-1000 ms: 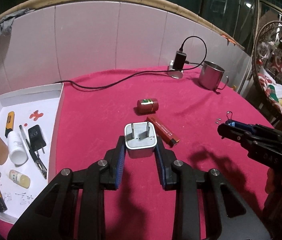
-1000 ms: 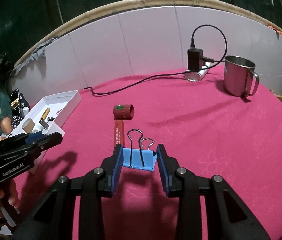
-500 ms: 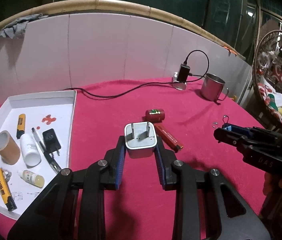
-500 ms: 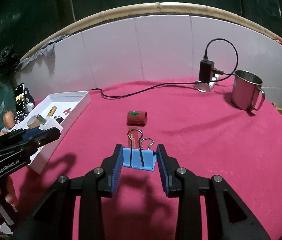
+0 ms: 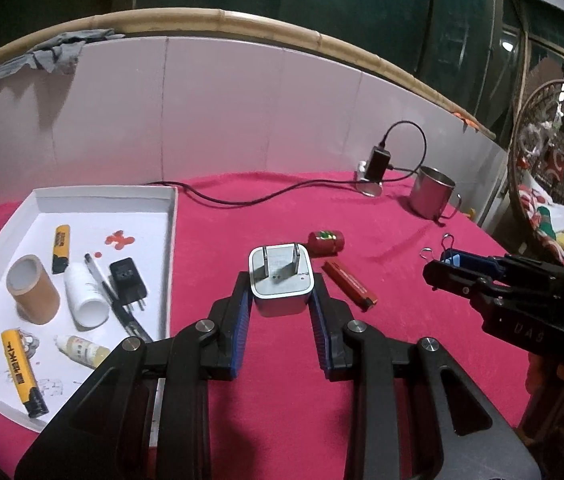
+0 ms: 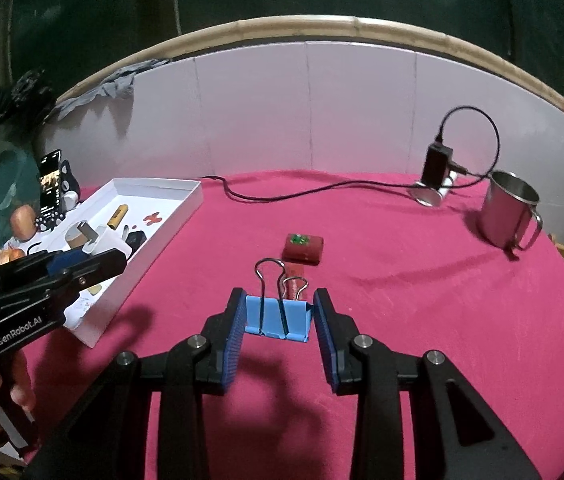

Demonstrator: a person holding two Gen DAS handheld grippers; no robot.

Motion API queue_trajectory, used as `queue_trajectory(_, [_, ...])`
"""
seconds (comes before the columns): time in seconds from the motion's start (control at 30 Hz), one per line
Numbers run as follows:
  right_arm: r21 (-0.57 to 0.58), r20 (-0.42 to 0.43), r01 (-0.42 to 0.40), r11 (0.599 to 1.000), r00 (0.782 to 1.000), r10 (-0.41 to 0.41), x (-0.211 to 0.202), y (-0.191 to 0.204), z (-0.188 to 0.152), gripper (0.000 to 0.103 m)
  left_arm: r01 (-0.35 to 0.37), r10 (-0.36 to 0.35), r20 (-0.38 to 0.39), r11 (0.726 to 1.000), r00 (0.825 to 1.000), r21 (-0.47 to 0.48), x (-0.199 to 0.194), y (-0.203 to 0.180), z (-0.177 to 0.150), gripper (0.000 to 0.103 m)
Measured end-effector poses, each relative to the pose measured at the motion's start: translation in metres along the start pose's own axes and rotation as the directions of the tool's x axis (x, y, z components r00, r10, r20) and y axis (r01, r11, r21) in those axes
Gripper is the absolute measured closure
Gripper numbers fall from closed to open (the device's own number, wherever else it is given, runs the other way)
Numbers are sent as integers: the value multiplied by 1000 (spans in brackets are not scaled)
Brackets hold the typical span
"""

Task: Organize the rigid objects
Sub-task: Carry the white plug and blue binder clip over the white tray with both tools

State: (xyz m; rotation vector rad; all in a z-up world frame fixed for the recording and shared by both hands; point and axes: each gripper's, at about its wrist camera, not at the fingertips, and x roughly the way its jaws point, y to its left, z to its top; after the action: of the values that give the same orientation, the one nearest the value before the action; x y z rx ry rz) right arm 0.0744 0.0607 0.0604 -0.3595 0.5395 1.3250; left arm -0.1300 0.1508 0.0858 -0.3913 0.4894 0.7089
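My left gripper (image 5: 281, 300) is shut on a white plug adapter (image 5: 281, 282), prongs facing up, held above the pink cloth. My right gripper (image 6: 279, 316) is shut on a blue binder clip (image 6: 278, 318) with its wire handles standing up. A white tray (image 5: 172, 216) lies at the left and holds lighters, a cardboard tube, a white bottle, a pen and a black plug. On the cloth ahead lie a red lighter (image 5: 349, 285) and a small red cylinder (image 5: 325, 241). The right gripper (image 5: 461, 276) shows at the right of the left wrist view; the left gripper (image 6: 94, 264) shows beside the tray (image 6: 186, 216) in the right wrist view.
A steel mug (image 6: 509, 210) stands at the back right. A black charger (image 6: 435, 164) with its cable (image 6: 301, 192) runs along the back of the table. A white tiled wall closes the far edge. A phone on a stand (image 6: 50, 186) sits left of the tray.
Both grippers have risen and drawn back with their objects still held. The tray has slid toward the middle of the left wrist view. The lighter and cylinder look farther off.
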Motion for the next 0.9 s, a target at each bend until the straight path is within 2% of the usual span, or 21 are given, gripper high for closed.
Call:
queue_trajectory(0.53, [-115, -1, -64, 991, 998, 65, 20, 55, 30, 70, -79, 88, 67, 989, 994, -126, -27, 65, 4, 76])
queue_trajectory(0.73, [-160, -15, -93, 983, 996, 92, 31, 77, 39, 70, -111, 128, 85, 977, 988, -183, -36, 94, 2, 76])
queue_trajectory(0.9, [-192, -25, -123, 974, 992, 120, 42, 97, 48, 70, -150, 182, 112, 958, 977, -245, -52, 126, 1, 76])
